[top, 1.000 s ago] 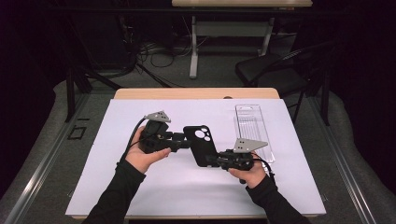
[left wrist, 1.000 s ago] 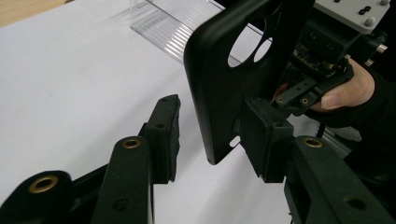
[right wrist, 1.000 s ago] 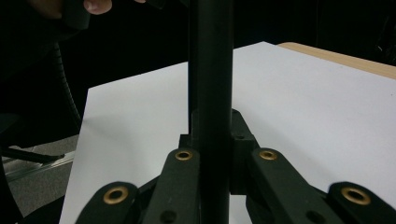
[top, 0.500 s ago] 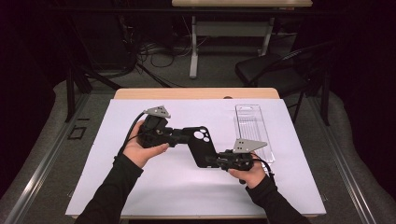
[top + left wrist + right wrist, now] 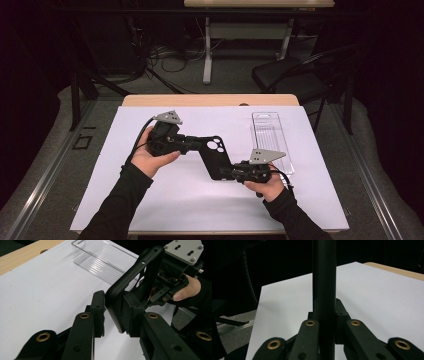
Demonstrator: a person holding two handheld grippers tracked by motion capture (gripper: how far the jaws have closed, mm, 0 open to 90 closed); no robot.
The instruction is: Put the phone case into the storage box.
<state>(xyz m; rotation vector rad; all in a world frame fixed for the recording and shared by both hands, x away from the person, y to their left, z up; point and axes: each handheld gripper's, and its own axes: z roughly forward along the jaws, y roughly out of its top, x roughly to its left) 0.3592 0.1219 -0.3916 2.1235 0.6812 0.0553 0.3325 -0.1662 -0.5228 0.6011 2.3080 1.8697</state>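
The black phone case [image 5: 214, 155] is held above the desk [image 5: 210, 100], left of the clear plastic tray [image 5: 270, 135]. Right claw [image 5: 231, 173] clamps its lower end; left claw [image 5: 113, 306] stands open around its upper edge. Step: handover. Next, the left should close before the right releases.

black phone case [image 5: 324, 290]: top and bottom cut off by the picture's edges in the right gripper view | right gripper [image 5: 234, 173]: fingertips too small to make out from above | clear plastic box [image 5: 100, 262]: far part hidden behind the case | person's hand [image 5: 186, 291]: mostly hidden behind the gripper
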